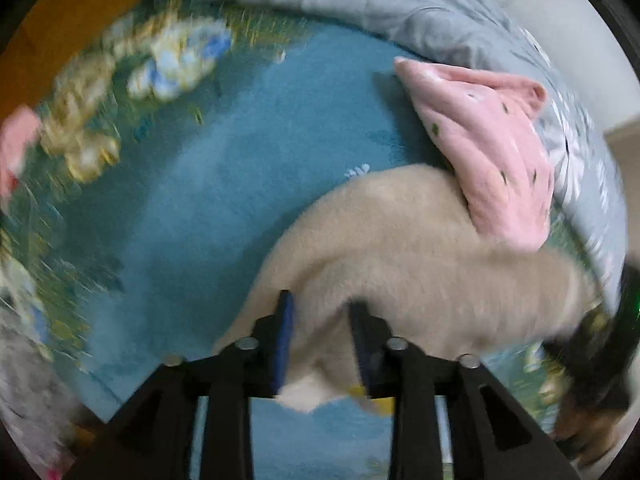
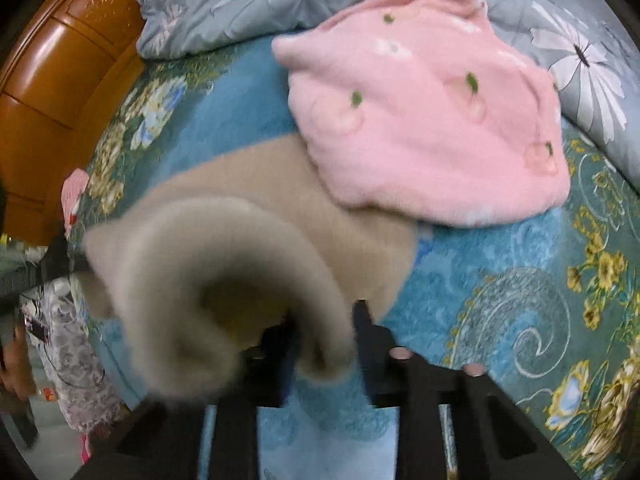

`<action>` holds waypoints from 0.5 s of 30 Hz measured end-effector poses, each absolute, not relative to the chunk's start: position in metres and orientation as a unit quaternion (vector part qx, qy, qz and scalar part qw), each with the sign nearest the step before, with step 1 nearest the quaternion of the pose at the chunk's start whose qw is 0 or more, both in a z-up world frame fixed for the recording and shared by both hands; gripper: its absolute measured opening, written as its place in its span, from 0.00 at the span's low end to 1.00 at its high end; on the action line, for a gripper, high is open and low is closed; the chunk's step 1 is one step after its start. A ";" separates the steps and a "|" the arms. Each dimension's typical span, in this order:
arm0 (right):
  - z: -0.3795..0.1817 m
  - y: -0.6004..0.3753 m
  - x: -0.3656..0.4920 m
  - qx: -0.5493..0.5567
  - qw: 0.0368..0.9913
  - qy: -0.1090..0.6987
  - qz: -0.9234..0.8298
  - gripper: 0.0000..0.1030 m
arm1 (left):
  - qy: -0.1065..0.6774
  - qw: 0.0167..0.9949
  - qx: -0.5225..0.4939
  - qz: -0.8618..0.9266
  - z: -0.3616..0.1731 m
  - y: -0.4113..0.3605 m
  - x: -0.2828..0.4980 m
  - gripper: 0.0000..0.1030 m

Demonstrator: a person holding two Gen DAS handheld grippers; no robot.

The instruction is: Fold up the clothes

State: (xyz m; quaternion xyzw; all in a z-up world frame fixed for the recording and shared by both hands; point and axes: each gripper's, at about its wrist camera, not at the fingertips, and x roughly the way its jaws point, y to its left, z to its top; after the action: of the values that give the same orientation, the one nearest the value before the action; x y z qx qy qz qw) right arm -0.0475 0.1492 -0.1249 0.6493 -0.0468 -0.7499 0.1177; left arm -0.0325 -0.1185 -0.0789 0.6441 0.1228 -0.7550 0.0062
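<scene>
Left gripper [image 1: 320, 320]: jaws closed in on a bunched end of the beige garment [image 1: 400, 248], fabric pinched between the two pads and a tuft hanging below them. Right gripper [image 2: 324, 320]: likewise clamped on beige cloth, a thick rolled edge wrapped over its left finger and lifted toward the lens. Both views are motion-blurred, so the exact grip depth cannot be read.

Position: the beige garment lies on the blue bedspread [image 1: 200, 200], partly raised at the two held ends, its far part resting flat and tucked under the edge of the pink garment [image 2: 420, 120]. The pink one lies beyond it, touching a grey quilt [image 2: 240, 0].

Progress, as a judgement: the beige piece is mid-handling — not a finished flat fold. One doubled, curled layer shows in the right view, which suits a fold being carried over. The pink garment looks roughly squared, but whether it counts as folded I cannot tell. At least the beige piece remains to be laid down and flattened.

Orientation: the beige garment's long axis runs across the bed between the two grippers; in the left view it sweeps from the jaws up and right toward the pink garment. Which end is collar or hem — not discernible.
</scene>
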 end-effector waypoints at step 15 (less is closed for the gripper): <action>-0.078 0.129 -0.099 0.630 0.144 -0.055 -0.761 0.14 | -0.078 -0.073 0.619 -0.778 -0.096 -0.018 0.035 0.60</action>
State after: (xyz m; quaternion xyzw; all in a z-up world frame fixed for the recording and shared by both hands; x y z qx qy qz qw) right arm -0.0993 0.1287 -0.0784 0.6303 -0.0549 -0.7610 0.1437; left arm 0.0346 -0.0179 -0.0955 0.6186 -0.0783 -0.7784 -0.0732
